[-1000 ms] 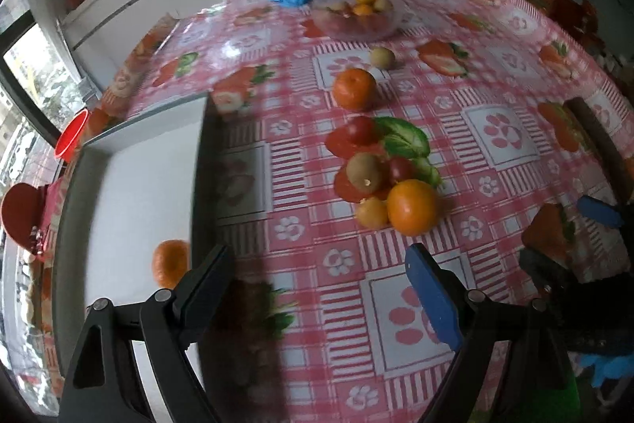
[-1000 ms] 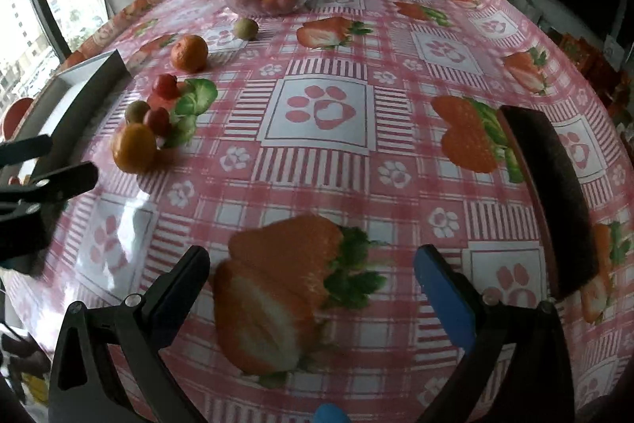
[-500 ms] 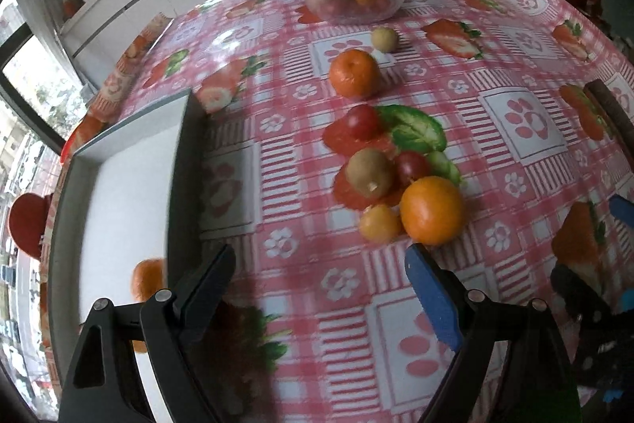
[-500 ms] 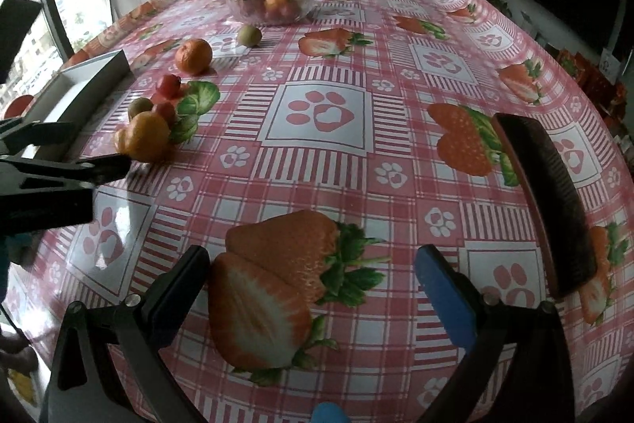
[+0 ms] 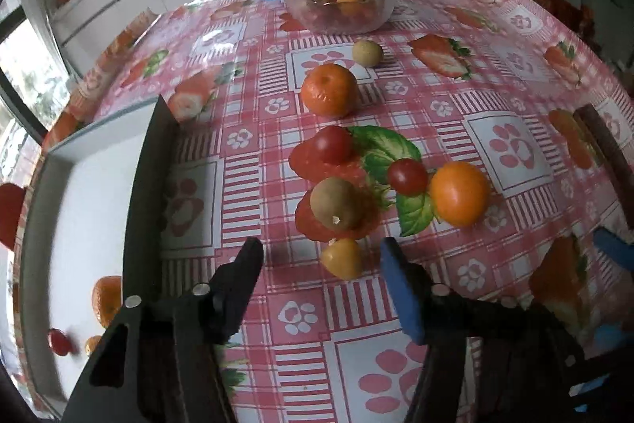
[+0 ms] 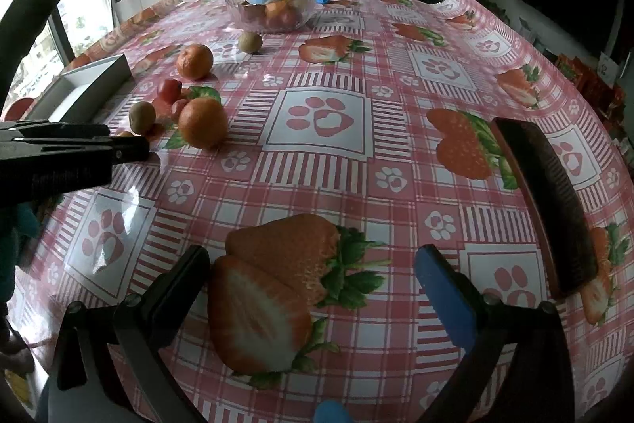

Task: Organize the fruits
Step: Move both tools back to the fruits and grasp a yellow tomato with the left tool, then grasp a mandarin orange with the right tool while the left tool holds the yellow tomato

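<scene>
A: In the left wrist view, what was the left hand-held gripper doing?

B: Its jaws were closing around the small yellow-orange round fruit, which sat on the bench between the black finger and the blue pad. Neither pad pressed on it yet; there was a gap on each side.

A: What lay around it?

B: A brown kiwi-like fruit just beyond it, nearly touching. Further off, two red cherry tomatoes, a large smooth orange, a dimpled tangerine and a clear glass bowl of fruit. The white rectangular tray to the left already held a tangerine and small pieces.

A: How would you have finished the grip well?

B: I'd judge it best to keep the fruit centred so both pads meet it together, and keep the tips short of the brown fruit. A round, smooth fruit could squirt out if pinched off-centre, so close gently.

A: And the right wrist view?

B: The right hand-held gripper hung spread wide over a printed strawberry on the red checked cloth, holding nothing. The left tool showed at the left edge, near the large orange and the tray. A dark curved strip lay to the right.
</scene>
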The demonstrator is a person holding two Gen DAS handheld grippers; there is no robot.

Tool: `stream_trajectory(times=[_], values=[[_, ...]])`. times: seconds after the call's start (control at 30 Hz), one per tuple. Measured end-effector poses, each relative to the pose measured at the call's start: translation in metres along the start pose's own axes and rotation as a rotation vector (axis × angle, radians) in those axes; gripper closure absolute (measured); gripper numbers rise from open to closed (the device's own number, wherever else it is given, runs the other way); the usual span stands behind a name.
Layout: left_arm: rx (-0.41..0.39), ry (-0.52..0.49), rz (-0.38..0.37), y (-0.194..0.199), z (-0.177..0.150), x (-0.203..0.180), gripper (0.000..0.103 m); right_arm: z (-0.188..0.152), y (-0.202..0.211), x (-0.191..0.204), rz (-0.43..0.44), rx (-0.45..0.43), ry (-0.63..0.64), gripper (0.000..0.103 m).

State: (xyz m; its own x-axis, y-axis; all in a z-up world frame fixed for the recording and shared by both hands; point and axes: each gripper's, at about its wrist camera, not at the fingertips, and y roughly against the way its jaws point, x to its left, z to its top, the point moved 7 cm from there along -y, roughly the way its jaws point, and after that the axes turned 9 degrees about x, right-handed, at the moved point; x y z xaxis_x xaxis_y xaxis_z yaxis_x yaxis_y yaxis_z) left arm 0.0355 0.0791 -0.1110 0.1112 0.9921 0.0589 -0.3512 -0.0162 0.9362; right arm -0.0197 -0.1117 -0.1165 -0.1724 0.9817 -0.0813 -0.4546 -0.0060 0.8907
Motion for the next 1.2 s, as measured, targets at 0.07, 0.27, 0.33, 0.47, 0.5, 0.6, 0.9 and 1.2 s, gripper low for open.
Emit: stream_trajectory(times=[0.07,0.27,0.33,0.47,0.5,0.6,0.9,1.2], values=[[0.003,0.007,-0.022,0.0,0.0,-0.002,0.057,0.0,0.0,0.0,0.0,-0.001,0.0,0.0],[-0.007,-0.013,-0.023,0.003,-0.004,-0.01,0.069,-0.001,0.0,0.0,0.0,-0.001,0.001,0.0],[-0.006,-0.004,-0.036,0.005,-0.008,-0.008,0.069,-0.001,-0.001,0.0,0.001,0.001,0.001,0.0],[-0.011,-0.001,-0.046,0.006,-0.013,-0.003,0.069,0.002,-0.002,0.0,0.001,0.047,0.002,0.0],[-0.012,0.0,-0.049,0.006,-0.013,-0.003,0.069,0.003,-0.003,0.0,0.002,0.059,0.002,0.0],[-0.013,-0.001,-0.05,0.005,-0.011,-0.003,0.069,0.005,-0.005,0.0,0.004,0.095,0.0,0.0],[-0.033,0.012,-0.06,0.003,-0.003,-0.004,0.069,0.029,-0.018,0.015,0.031,0.13,0.023,0.0],[-0.035,0.02,-0.088,0.001,0.0,0.003,0.08,0.063,-0.027,0.044,0.058,0.091,0.099,0.009]])
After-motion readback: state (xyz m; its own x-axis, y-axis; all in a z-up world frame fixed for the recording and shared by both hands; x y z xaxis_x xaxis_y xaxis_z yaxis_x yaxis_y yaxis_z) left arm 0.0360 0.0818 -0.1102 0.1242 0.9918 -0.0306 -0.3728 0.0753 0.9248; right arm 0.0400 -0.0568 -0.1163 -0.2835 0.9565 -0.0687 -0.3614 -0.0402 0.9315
